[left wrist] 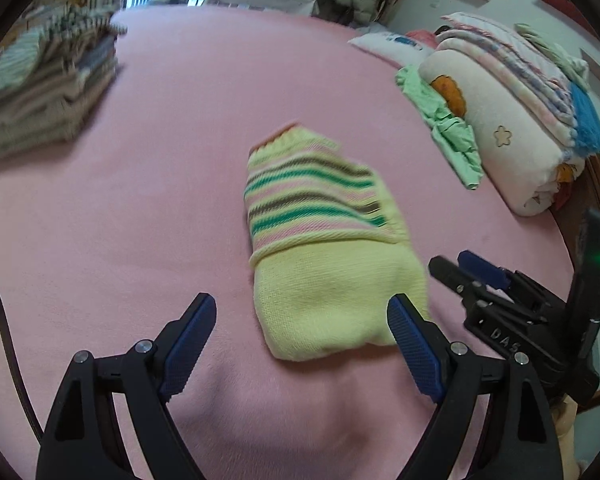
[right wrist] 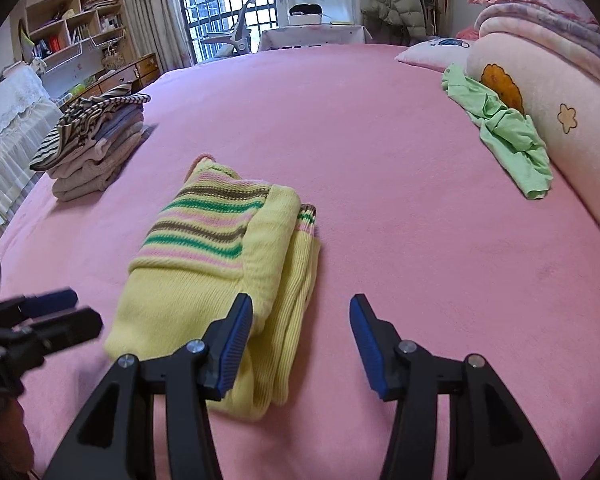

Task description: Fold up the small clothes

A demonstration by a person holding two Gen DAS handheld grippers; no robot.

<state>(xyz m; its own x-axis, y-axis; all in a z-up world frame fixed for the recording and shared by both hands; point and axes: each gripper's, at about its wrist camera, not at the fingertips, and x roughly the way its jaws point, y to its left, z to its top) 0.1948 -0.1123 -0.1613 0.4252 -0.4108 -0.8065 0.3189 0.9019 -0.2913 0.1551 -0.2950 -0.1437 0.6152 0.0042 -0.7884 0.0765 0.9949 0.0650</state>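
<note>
A folded yellow knit sweater (left wrist: 328, 248) with green, pink and brown stripes lies on the pink bed (left wrist: 180, 160). It also shows in the right wrist view (right wrist: 216, 260). My left gripper (left wrist: 300, 312) is open and empty just at the sweater's near edge. My right gripper (right wrist: 300, 320) is open and empty, its left finger over the sweater's near right corner. The right gripper shows in the left wrist view (left wrist: 468, 268), to the right of the sweater. The left gripper shows at the left edge of the right wrist view (right wrist: 60, 312).
A stack of folded clothes (right wrist: 96, 144) sits at the far left of the bed. A crumpled green garment (right wrist: 500, 128) lies at the right against rolled blankets (right wrist: 560, 120) and a pillow (right wrist: 432, 50). Shelves and a window stand beyond the bed.
</note>
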